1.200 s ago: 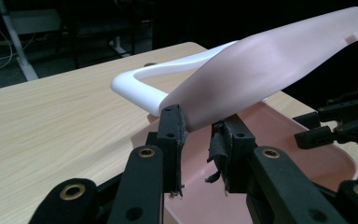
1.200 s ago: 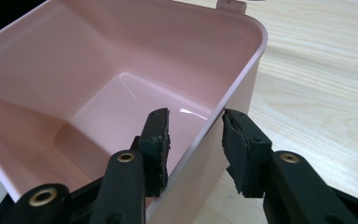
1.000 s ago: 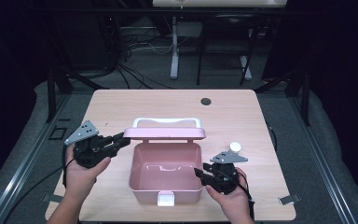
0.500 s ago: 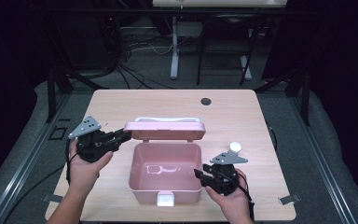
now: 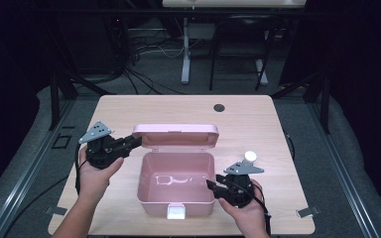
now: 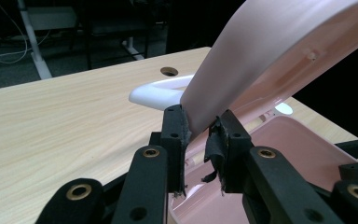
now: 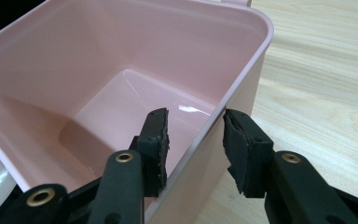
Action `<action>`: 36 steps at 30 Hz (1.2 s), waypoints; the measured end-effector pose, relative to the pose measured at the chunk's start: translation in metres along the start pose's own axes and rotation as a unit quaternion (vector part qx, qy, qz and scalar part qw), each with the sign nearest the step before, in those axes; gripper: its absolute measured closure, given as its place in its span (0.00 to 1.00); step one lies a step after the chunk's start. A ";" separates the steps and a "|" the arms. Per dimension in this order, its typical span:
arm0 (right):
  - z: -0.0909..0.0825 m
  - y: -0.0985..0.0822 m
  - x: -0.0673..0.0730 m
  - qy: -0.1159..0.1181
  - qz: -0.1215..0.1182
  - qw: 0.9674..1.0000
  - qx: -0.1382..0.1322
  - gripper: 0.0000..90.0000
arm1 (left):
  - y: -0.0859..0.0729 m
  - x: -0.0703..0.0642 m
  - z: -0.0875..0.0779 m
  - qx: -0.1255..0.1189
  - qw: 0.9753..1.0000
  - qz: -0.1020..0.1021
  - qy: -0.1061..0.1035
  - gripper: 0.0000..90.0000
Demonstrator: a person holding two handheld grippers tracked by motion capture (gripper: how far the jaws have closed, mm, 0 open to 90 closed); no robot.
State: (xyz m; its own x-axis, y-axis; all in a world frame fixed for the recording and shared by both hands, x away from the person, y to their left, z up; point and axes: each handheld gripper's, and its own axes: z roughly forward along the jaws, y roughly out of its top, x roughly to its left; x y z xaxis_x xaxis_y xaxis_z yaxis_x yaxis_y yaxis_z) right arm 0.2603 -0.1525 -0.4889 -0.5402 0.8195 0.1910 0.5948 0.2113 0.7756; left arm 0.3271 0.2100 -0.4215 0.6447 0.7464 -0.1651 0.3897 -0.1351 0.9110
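Observation:
An open pink plastic box (image 5: 151, 196) stands at the table's near middle with its lid (image 5: 174, 136) raised at the back. My left gripper (image 5: 135, 142) is shut on the lid's left end; in the left gripper view the lid's edge (image 6: 223, 84) sits pinched between the pads, and the white handle (image 6: 156, 93) shows behind it. My right gripper (image 5: 212, 185) is at the box's right side. Its jaws straddle the right wall (image 7: 242, 79), one pad inside and one outside, both touching it. The box's inside (image 7: 102, 102) is bare. A white latch (image 5: 176, 212) is on the front.
The wooden table (image 5: 258, 129) has a dark round hole (image 5: 219, 107) near its far edge. Dark floor, cables and a desk leg lie beyond the table. A metal bracket (image 5: 307, 211) sits at the near right corner.
My left gripper has swung the lid farther up and back, and moved slightly away with it. The right gripper and the box have stayed put.

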 end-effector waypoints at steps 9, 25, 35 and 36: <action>0.001 0.000 0.000 0.000 -0.001 1.000 0.000 0.67 | -0.003 0.003 0.007 -0.003 1.000 -0.006 0.006 0.85; 0.001 -0.001 0.000 0.002 -0.001 1.000 -0.001 0.66 | -0.005 0.007 0.017 0.004 1.000 -0.013 0.014 0.85; 0.002 -0.001 0.000 0.000 -0.003 1.000 -0.002 0.66 | -0.005 0.010 0.021 0.005 1.000 -0.019 0.018 0.87; 0.002 -0.001 0.000 0.000 -0.003 1.000 -0.002 0.66 | -0.006 0.010 0.021 0.003 1.000 -0.019 0.017 0.87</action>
State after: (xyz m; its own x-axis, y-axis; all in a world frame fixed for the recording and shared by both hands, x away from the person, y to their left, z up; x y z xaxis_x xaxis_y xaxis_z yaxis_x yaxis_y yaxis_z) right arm 0.2608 -0.1518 -0.4907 -0.5442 0.8182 0.1858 0.5891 0.2150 0.7790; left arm 0.3456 0.2046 -0.4364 0.6069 0.7724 -0.1870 0.4178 -0.1099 0.9018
